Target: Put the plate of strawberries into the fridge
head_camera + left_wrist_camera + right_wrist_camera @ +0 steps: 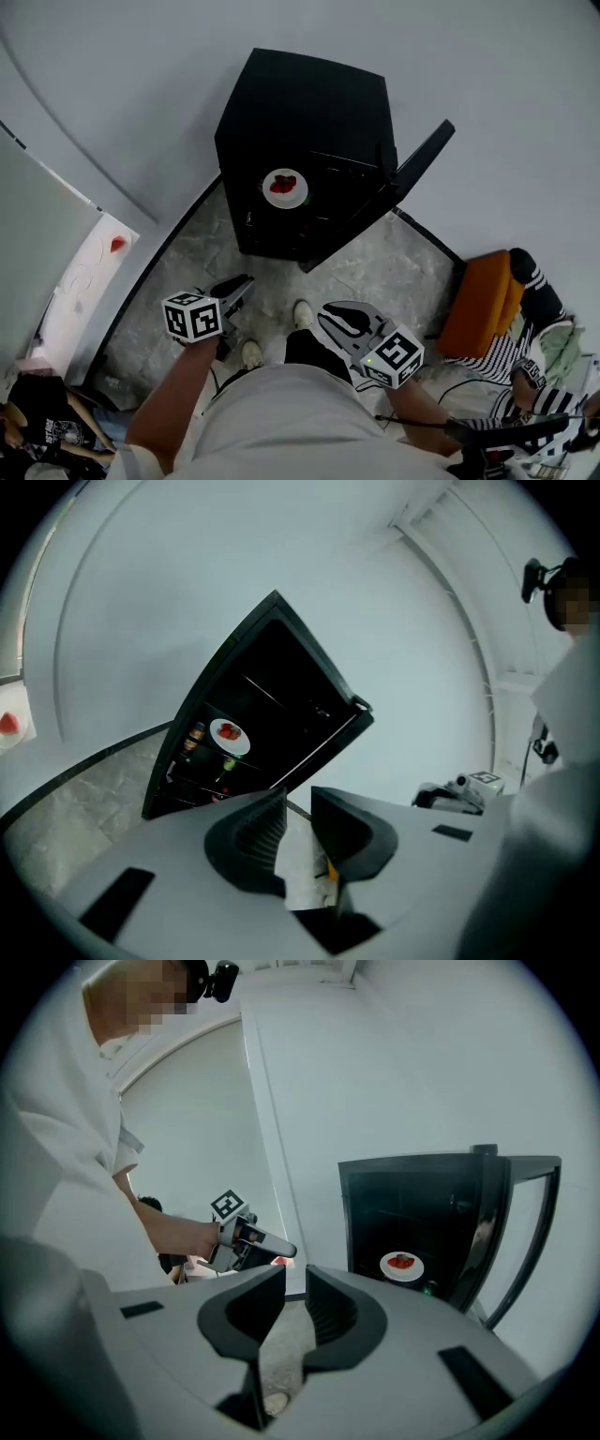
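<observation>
Several red strawberries [283, 184] on a white plate [299, 196] inside the fridge [309, 103] — left claw [298, 801] and right claw [295, 1281] slightly parted, empty.

The grey, stone-patterned floor [412, 272] in front of you carries the black fridge [300, 112] (its door [422, 157] stands open on your right), and your two shoes [303, 313] stand on it too. Inside the fridge, a shelf [328, 187] holds the white plate [285, 199] of strawberries [283, 184].

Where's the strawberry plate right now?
Head view, centre: the white round plate of red strawberries sits inside the black fridge, left of its open door.
</observation>
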A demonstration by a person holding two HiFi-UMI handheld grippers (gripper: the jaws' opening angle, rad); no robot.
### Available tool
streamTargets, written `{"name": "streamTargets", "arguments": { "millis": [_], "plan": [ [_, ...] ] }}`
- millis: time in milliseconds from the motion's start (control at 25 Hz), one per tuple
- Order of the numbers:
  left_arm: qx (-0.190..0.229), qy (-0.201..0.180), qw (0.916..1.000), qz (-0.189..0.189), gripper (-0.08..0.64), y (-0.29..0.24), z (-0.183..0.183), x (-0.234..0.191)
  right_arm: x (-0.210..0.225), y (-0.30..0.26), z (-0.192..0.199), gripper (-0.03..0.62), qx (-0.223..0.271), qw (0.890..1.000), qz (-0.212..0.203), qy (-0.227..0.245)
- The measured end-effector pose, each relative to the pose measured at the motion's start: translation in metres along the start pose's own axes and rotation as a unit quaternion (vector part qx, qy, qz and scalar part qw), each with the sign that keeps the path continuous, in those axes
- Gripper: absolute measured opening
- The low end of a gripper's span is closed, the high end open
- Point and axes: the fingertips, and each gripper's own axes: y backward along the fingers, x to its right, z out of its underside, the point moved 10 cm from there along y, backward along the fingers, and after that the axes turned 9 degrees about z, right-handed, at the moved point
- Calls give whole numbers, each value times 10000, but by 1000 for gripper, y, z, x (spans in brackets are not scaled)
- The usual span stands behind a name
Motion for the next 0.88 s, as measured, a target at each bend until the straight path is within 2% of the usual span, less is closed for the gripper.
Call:
{"name": "streamTargets", "arguments": {
  "millis": [440,720,880],
  "plan": [
    [-555,-493,9942,774,17,87,34,63,-78,4,17,43,143,9998,66,-107],
    [-695,-777,9880,1142,14,113,67,84,-124,5,31,37,130,9999,-40,99],
    [-809,-893,9844,1279,14,110,64,92,-127,4,26,37,169,9998,-44,133]
  ]
}}
